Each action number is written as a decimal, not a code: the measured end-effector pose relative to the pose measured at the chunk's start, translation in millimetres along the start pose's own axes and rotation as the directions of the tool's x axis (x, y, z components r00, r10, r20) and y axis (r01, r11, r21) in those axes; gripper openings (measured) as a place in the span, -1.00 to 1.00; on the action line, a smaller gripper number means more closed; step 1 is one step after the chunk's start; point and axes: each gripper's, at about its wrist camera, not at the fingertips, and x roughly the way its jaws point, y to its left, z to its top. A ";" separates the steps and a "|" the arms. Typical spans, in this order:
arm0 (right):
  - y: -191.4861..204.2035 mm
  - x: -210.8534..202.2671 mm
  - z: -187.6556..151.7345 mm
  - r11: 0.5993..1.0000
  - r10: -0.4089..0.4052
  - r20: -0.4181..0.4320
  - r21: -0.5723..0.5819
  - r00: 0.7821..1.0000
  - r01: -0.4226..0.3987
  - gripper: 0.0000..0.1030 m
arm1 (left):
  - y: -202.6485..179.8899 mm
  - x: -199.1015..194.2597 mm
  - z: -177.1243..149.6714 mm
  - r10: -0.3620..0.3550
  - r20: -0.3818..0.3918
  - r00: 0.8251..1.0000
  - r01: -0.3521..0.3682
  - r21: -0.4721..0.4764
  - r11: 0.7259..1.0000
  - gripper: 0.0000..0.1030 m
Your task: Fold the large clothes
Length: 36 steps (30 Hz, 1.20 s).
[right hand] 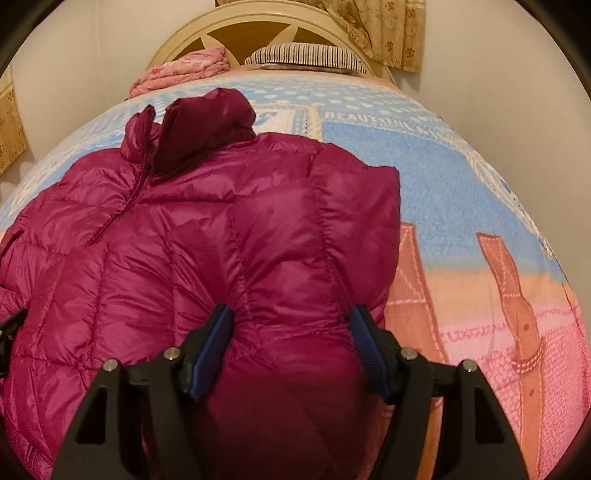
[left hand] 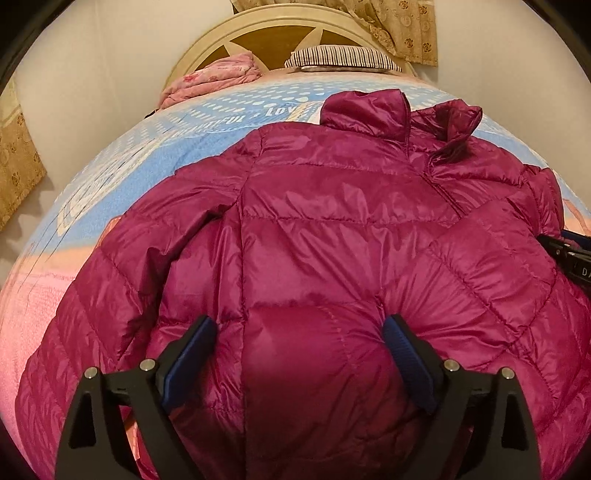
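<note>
A magenta puffer jacket lies spread on the bed, with its stand-up collar toward the headboard. The fabric is shiny and thin, stitched in wide quilted bands that puff softly, and it shows many small wrinkles. A zipper line runs down from the collar in the middle of the chest. The left tongs are open wide, their black arms ending in blue ribbed pads, and a rounded bulge of the jacket near its lower left part sits between them; I cannot tell if the pads press it. The right tongs are open too, around a similar puffed fold at the right side of the jacket, near its straight folded edge. The bed cover is a fleecy blanket printed in blue, pink and orange with white dots and letters. At the head lie a striped pillow and a folded pink flowered quilt. A beige patterned curtain hangs behind
</note>
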 end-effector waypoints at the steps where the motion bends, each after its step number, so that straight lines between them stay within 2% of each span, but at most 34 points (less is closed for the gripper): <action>1: 0.3 1.0 1.0 1.000 0.000 -0.001 0.000 1.000 0.000 0.36 | 0.0 0.5 -0.3 0.001 0.000 1.000 -0.001 0.000 1.000 0.83; 6: -2.7 -10.7 8.9 1.000 0.006 -0.011 0.017 1.000 -0.006 0.37 | 3.5 1.7 -0.2 -0.014 -0.003 1.000 0.014 -0.019 1.000 0.86; 9: 0.2 -46.5 13.9 0.998 0.039 0.046 0.042 0.998 -0.041 0.41 | 4.9 2.1 -0.3 -0.021 -0.004 1.000 0.021 -0.026 0.999 0.86; 11: 10.8 -67.2 15.2 0.997 0.065 0.076 0.026 0.995 -0.067 0.66 | 5.1 1.6 -0.6 -0.023 -0.004 1.000 0.023 -0.028 0.999 0.87; 14: 37.6 -82.5 8.7 0.995 0.096 0.109 -0.046 0.989 -0.092 0.78 | 5.7 1.0 -1.1 -0.025 -0.005 1.000 0.025 -0.029 0.999 0.87; 18: 67.7 -58.9 -6.3 0.985 0.138 0.043 -0.113 0.990 -0.132 0.77 | 6.0 0.0 -1.6 -0.028 -0.005 1.000 0.027 -0.032 0.999 0.87; 20: 75.6 -42.6 -15.8 0.984 0.129 0.008 -0.123 0.992 -0.127 0.77 | 6.2 -0.2 -1.7 -0.030 -0.004 1.000 0.030 -0.035 0.999 0.87; 29: 79.7 -18.2 -19.0 0.987 0.096 -0.029 -0.129 0.995 -0.099 0.83 | 6.9 -0.1 -1.8 -0.029 -0.006 1.000 0.029 -0.033 0.999 0.88; 36: 77.7 -30.1 -24.5 0.989 0.083 -0.012 -0.122 0.996 -0.084 0.81 | 6.9 0.3 -2.0 -0.029 -0.005 1.000 0.029 -0.034 0.999 0.88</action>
